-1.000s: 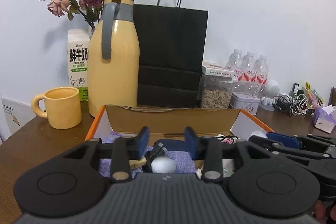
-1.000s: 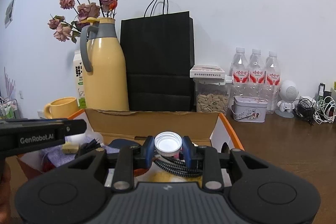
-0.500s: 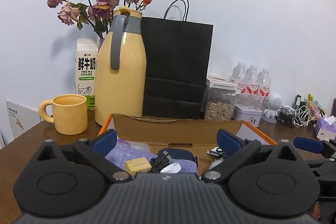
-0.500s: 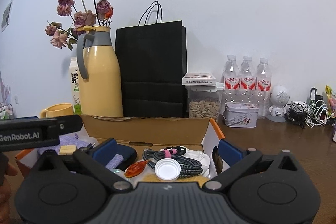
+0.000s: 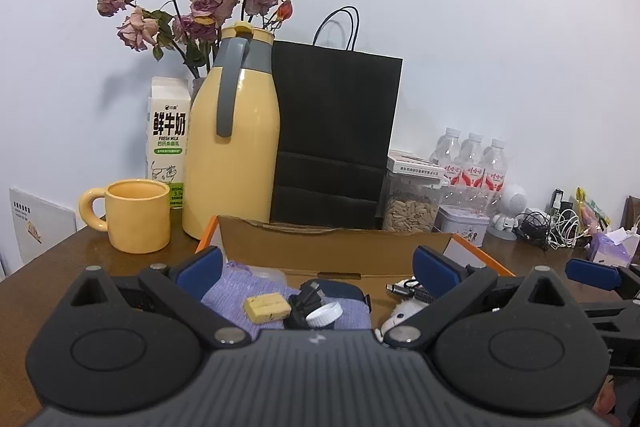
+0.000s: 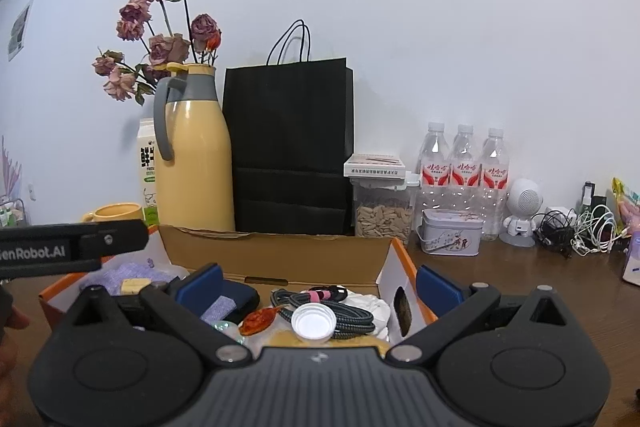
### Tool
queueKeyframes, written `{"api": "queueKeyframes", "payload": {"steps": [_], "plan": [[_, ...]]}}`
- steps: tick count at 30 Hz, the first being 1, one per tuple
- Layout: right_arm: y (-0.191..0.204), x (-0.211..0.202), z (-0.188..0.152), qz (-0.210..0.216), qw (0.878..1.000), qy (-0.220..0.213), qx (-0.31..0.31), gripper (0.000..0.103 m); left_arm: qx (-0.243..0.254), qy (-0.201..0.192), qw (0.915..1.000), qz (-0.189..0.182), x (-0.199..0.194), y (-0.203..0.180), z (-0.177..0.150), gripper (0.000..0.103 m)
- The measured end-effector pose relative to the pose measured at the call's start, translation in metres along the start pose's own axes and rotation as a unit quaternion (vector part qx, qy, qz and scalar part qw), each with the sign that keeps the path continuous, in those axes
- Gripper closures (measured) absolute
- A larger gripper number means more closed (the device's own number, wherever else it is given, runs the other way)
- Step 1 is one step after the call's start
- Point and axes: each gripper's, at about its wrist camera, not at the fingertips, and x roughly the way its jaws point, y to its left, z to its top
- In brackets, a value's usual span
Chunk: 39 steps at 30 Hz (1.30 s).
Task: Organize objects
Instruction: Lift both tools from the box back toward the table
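Note:
An open cardboard box [image 5: 336,247] with orange edges sits in front of me; it also shows in the right wrist view [image 6: 276,255]. My left gripper [image 5: 316,267] is open and empty above it. Below it lie a white bottle cap [image 5: 324,313], a yellow block [image 5: 266,307] and a purple cloth [image 5: 236,291]. My right gripper [image 6: 318,285] is open and empty above another white cap [image 6: 314,323], a braided cable [image 6: 336,311] and a red-orange piece [image 6: 258,319].
Behind the box stand a yellow thermos [image 5: 232,147], a black paper bag [image 5: 334,143], a milk carton [image 5: 168,143], a yellow mug [image 5: 136,215], a seed jar [image 5: 412,203], several water bottles [image 6: 464,171], a tin [image 6: 450,237] and tangled cables [image 6: 576,231].
Both grippers have opened and drawn back upward. The left let go of a white cap, the right let go of its white cap; both caps now lie in the box.

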Motion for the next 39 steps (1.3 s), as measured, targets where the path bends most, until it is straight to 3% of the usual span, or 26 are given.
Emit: {"api": "queueKeyframes", "payload": {"steps": [16, 22, 27, 33, 35, 39], "plan": [[-0.017, -0.040, -0.026, -0.006, 1.000, 0.017, -0.008, 0.000, 0.020, 0.036, 0.9991, -0.003, -0.028, 0.006, -0.027, 0.000], [-0.034, -0.055, -0.039, 0.000, 0.999, 0.046, -0.005, 0.000, 0.035, 0.063, 0.9974, -0.001, -0.034, 0.003, -0.042, 0.000], [-0.047, -0.055, -0.052, 0.022, 0.994, 0.105, -0.011, 0.000, 0.033, 0.085, 0.9958, 0.003, -0.038, 0.003, -0.052, 0.000], [-0.051, -0.057, -0.061, 0.041, 0.989, 0.140, -0.034, 0.000, 0.032, 0.096, 0.9949, 0.010, -0.040, 0.002, -0.056, 0.000], [-0.050, -0.055, -0.062, 0.056, 0.987, 0.149, -0.039, 0.003, 0.031, 0.098, 0.9946, 0.011, -0.040, 0.002, -0.057, 0.000], [-0.042, -0.042, -0.064, 0.087, 0.978, 0.180, -0.060, 0.019, 0.031, 0.103, 0.9941, 0.016, -0.039, 0.002, -0.058, 0.000]]}}
